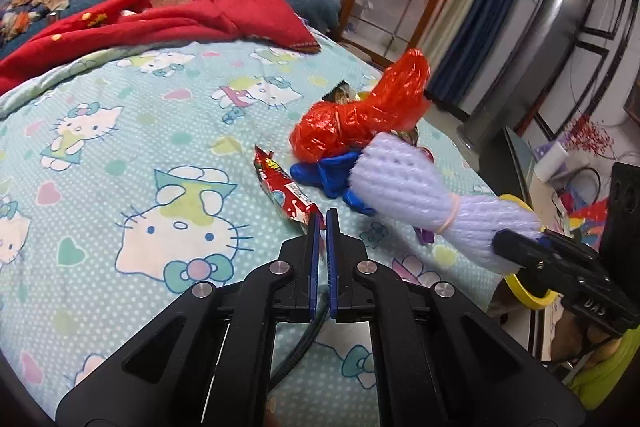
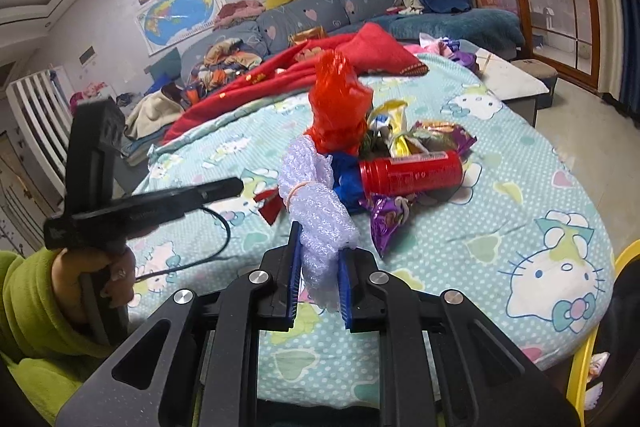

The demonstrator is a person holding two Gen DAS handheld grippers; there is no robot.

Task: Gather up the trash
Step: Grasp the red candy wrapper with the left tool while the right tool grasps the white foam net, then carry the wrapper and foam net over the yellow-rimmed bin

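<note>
On the left of the table, the cartoon-cat cloth [image 1: 120, 147] lies bare, with a red blanket [image 1: 180, 15] bunched along its far edge, so the trash sits gathered in one heap toward the middle, apparently ready to be picked off piece by piece. A red wrapper [image 1: 280, 187] lies flat on the cloth at the heap's near edge, and the left claw [image 1: 323, 223] has its blue pads nearly together right at that wrapper's near end; it looks pinched on the corner, though the thin foil makes that a judgement. Further right sit a crumpled red bag [image 1: 356, 123] and a blue scrap [image 1: 320, 175], touching each other, with a red can [image 2: 412, 173] on its side and purple wrappers [image 2: 386, 217] behind them in the right wrist view. The white foam net [image 2: 320, 223], cinched by a rubber band, slants up from the heap because the right claw [image 2: 318, 267] has hold of its near end: the jaws stand a narrow gap apart, squeezing the soft mesh between the pads. A hand [image 2: 102, 275] in a green sleeve holds the left tool's handle at the table edge. No bin shows, so where the trash is to go cannot be told.
</note>
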